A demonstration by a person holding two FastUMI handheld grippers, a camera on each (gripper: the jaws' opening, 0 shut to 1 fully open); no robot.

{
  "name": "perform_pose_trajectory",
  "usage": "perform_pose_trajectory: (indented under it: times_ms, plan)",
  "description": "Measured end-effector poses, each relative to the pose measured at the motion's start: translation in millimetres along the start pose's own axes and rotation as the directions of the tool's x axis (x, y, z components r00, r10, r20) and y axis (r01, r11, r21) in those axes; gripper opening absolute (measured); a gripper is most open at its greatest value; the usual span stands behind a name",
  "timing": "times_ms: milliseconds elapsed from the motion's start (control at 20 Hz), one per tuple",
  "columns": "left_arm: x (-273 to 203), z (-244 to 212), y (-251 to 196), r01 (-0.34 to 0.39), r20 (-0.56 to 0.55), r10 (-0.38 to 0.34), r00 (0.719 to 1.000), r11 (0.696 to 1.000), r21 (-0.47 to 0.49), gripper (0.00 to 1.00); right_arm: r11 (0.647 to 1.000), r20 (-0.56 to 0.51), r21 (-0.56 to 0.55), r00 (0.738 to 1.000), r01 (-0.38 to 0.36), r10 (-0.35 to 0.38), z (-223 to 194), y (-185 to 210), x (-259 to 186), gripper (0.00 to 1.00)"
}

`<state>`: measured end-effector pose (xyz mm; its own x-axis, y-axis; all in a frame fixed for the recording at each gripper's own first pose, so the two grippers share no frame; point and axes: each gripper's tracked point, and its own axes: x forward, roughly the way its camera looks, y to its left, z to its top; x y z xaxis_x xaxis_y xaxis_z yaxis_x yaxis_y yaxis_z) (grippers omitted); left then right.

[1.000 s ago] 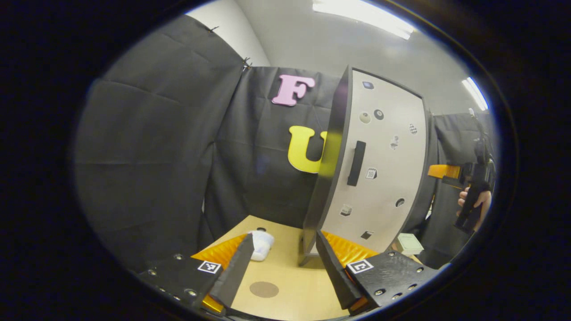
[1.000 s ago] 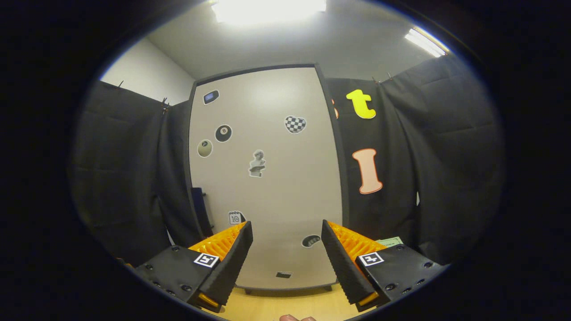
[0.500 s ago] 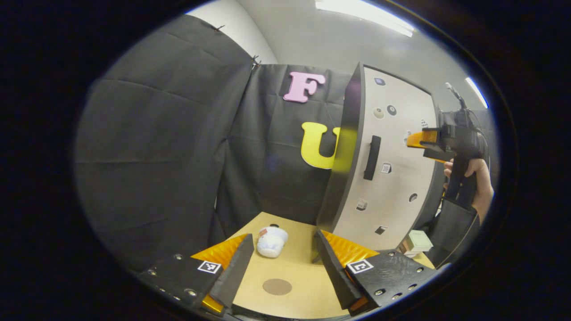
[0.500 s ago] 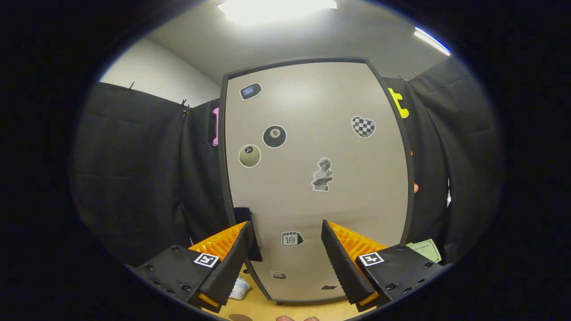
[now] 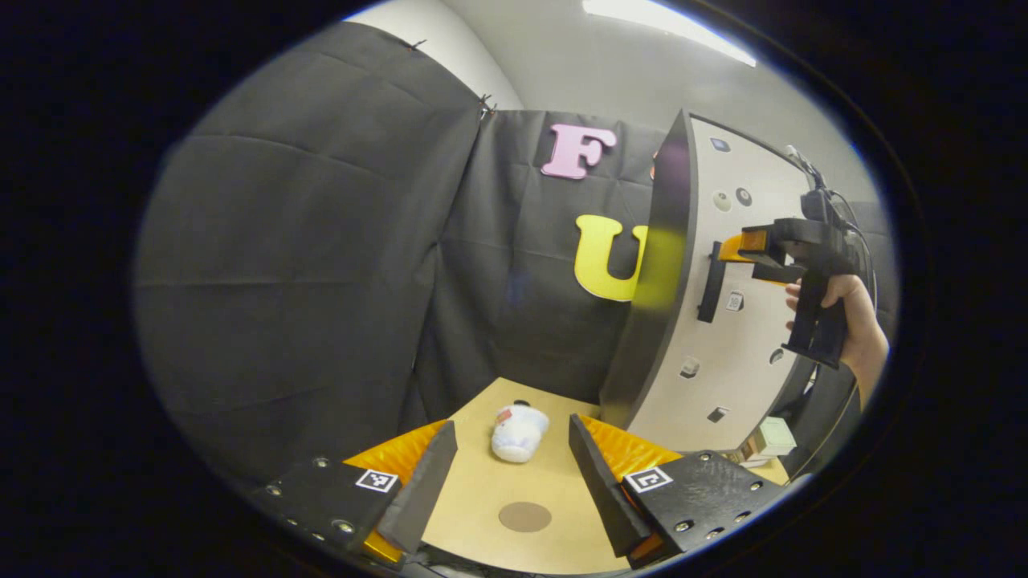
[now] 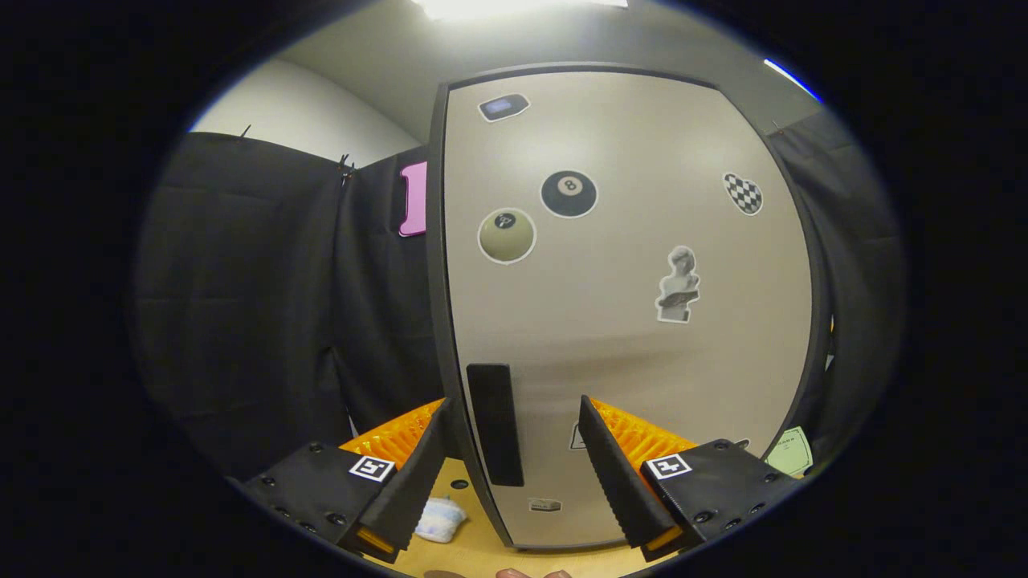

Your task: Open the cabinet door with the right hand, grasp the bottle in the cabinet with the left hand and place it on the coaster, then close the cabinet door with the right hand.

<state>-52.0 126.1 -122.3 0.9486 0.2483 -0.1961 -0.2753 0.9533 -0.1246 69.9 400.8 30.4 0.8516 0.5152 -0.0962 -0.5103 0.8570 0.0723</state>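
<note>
A light wooden table [image 5: 482, 490] carries a coaster [image 5: 524, 516], bottle [image 5: 518, 433] and cabinet [image 5: 707, 337].

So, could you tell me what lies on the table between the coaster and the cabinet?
In the left gripper view, a small white bottle lies on its side between the round coaster and the cabinet; otherwise bare tabletop.

Black cloth [image 5: 321, 265] hangs around my booth, clipped below a pale wall [image 6: 289, 112]. Ceiling strip lights [image 5: 666, 20] glow above, and a light wooden counter [image 5: 474, 498] lies below.
</note>
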Motion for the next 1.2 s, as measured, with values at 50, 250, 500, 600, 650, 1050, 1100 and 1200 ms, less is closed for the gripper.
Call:
perform_pose_trajectory:
  times_ms: [50, 250, 500, 600, 650, 1050, 1100, 1200]
  plan:
    - [1, -2, 4, -0.008, -0.002, 0.008, 1.000, 1.000, -0.002, 0.84, 1.000, -0.010, -0.004, 1.000, 0.005, -0.005, -4, 1, 5, 0.98]
    - [2, -14, 17, -0.033, -0.041, 0.033, 0.999, 0.999, -0.011, 0.84, 0.999, -0.038, -0.007, 0.999, 0.033, -0.033, -19, 4, 24, 0.98]
    - [-3, -15, 38, -0.081, -0.037, 0.082, 0.996, 0.997, 0.002, 0.84, 0.991, -0.058, -0.057, 0.991, 0.118, -0.121, -33, 1, 40, 0.88]
    - [-6, -19, 41, -0.088, -0.040, 0.088, 0.995, 0.996, -0.016, 0.86, 0.992, -0.071, -0.047, 0.990, 0.117, -0.121, -36, 5, 41, 0.63]
    - [-7, -21, 44, -0.093, -0.045, 0.092, 0.995, 0.995, -0.025, 0.84, 0.992, -0.080, -0.037, 0.990, 0.117, -0.120, -39, 6, 42, 0.59]
    - [-20, -28, 45, -0.119, -0.049, 0.121, 0.991, 0.992, 0.047, 0.87, 0.991, -0.070, -0.058, 0.989, 0.123, -0.127, -39, 6, 40, 0.31]
    - [-21, -29, 42, -0.111, -0.053, 0.113, 0.992, 0.993, 0.048, 0.85, 0.993, -0.073, -0.053, 0.991, 0.109, -0.112, -41, 6, 39, 0.28]
    - [-25, -32, 34, -0.096, -0.061, 0.099, 0.993, 0.994, 0.048, 0.84, 0.997, -0.078, -0.027, 0.994, 0.077, -0.079, -41, 6, 38, 0.21]
